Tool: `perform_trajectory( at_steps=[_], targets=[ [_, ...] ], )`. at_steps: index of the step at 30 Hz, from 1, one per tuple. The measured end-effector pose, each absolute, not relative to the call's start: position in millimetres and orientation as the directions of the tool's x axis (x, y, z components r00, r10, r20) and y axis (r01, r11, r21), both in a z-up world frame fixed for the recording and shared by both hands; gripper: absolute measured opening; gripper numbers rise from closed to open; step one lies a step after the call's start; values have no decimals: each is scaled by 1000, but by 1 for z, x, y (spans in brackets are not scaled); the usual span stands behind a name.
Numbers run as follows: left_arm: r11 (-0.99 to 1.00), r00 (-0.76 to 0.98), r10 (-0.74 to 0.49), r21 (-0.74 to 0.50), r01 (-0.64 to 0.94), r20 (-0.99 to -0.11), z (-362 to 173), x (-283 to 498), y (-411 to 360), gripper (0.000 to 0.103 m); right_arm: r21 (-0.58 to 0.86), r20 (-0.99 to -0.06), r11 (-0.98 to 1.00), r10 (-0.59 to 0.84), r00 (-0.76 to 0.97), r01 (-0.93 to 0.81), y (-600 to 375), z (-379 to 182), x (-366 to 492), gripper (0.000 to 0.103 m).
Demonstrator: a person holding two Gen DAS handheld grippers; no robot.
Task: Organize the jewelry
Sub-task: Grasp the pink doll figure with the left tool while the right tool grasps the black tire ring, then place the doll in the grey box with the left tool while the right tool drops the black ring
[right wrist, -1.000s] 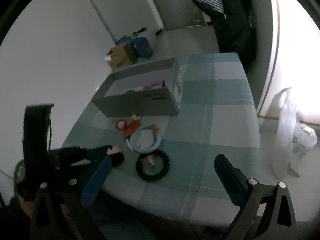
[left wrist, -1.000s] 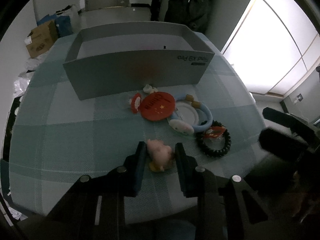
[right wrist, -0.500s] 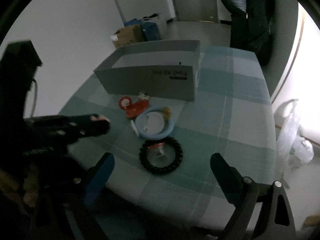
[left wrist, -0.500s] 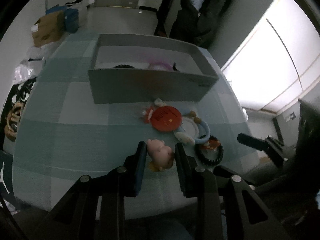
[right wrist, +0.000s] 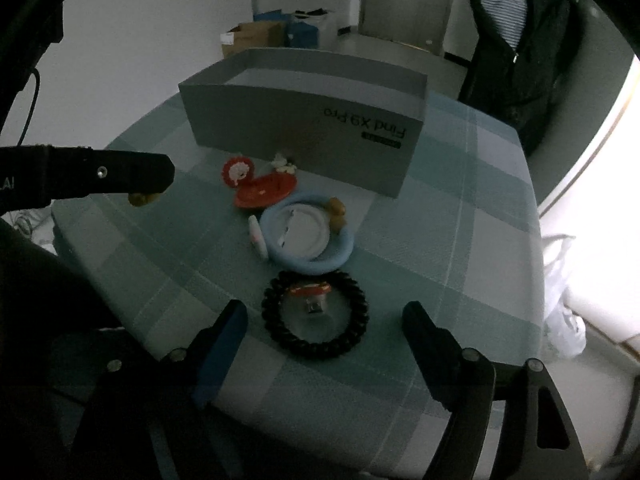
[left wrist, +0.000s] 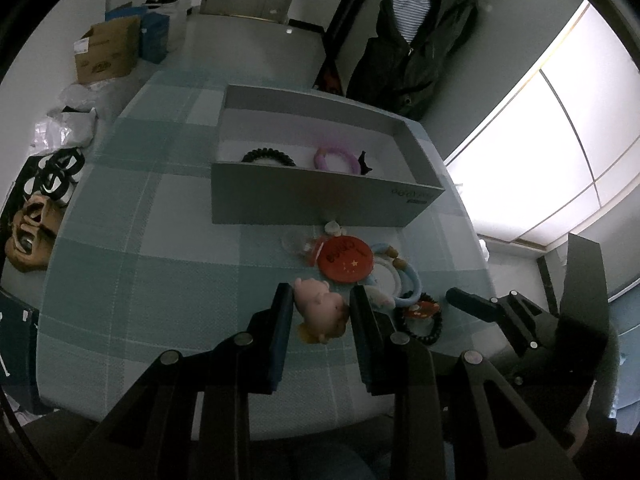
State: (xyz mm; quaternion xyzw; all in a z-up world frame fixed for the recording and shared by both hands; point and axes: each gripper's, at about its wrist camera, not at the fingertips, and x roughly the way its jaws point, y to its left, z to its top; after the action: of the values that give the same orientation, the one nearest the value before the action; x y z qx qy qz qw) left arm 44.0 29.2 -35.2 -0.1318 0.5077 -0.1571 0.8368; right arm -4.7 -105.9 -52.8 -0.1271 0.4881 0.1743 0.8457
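Two bands are lying in the grey box [left wrist: 320,200] at twelve o'clock. The left gripper [left wrist: 322,316] is clamping a pink charm [left wrist: 320,312]; the right gripper [right wrist: 324,320], closing, is straddling the black coil band [right wrist: 315,314], seemingly untouched; several trinkets are waiting.

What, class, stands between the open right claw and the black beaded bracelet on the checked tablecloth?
Nothing visible does. The right claw hangs over the black beaded bracelet with its jaws closing and bare checked tablecloth around. The light blue ring lies beyond the bracelet, not in the path.
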Motion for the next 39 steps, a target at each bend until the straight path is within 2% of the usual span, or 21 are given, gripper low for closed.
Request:
perform_trajectory(
  at_steps=[3,5,11,25,39],
  targets=[
    [915,435,-399,-383,128,-807,-35,44,30,23,-24,-870,909,186,456,-417,-108,-53,-6,70],
    [914,437,-400,-385,126,-806,-33,43,33,23,-20,-868,905,195,457,-426,-108,-52,-7,54],
    [916,438,-396,-384,119,-807,-33,43,33,23,-2,-868,900,215,447,-437,-108,-50,-5,40],
    [916,447,-391,-386,107,-805,-34,42,37,23,248,-802,902,395,447,-352,-143,-27,9,38],
    [906,452,-411,-409,108,-792,-30,43,40,23,397,-726,877,481,491,-272,-167,-14,22,38]
  ],
)
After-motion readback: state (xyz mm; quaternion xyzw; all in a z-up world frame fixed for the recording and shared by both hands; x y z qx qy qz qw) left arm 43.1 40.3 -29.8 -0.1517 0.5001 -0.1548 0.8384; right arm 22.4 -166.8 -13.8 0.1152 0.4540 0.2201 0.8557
